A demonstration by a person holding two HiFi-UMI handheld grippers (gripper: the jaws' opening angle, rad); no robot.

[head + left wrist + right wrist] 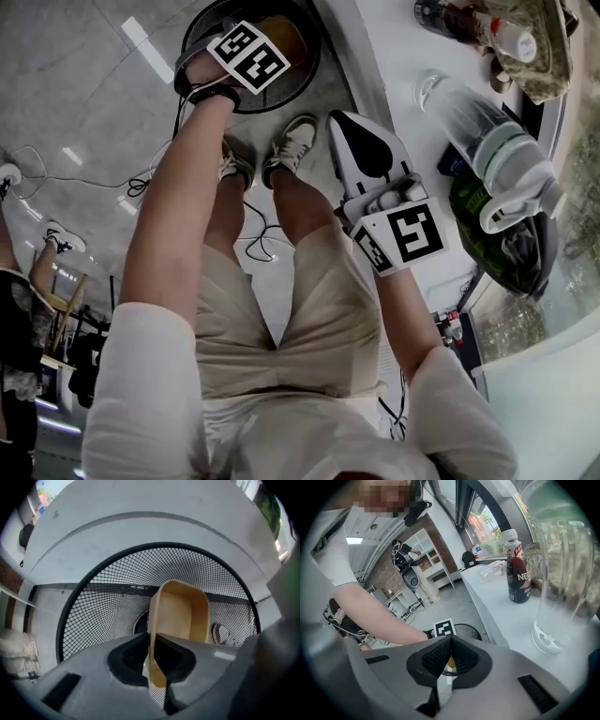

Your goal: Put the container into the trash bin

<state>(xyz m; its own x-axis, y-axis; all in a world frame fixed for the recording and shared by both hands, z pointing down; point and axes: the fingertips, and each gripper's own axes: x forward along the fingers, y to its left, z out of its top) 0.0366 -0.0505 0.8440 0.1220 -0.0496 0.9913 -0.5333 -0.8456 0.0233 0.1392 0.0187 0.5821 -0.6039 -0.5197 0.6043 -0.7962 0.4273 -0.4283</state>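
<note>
My left tongs [152,644] pinch the tan container [180,616], jutting toward 1 o'clock above the mesh trash bin [93,616]; right tongs [449,641] closed, empty.

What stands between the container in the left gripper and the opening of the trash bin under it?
Nothing visible does. The left gripper is shut on the wall of the tan container, which hangs over the open mouth of the black mesh trash bin. No lid or other object lies between them.
</note>
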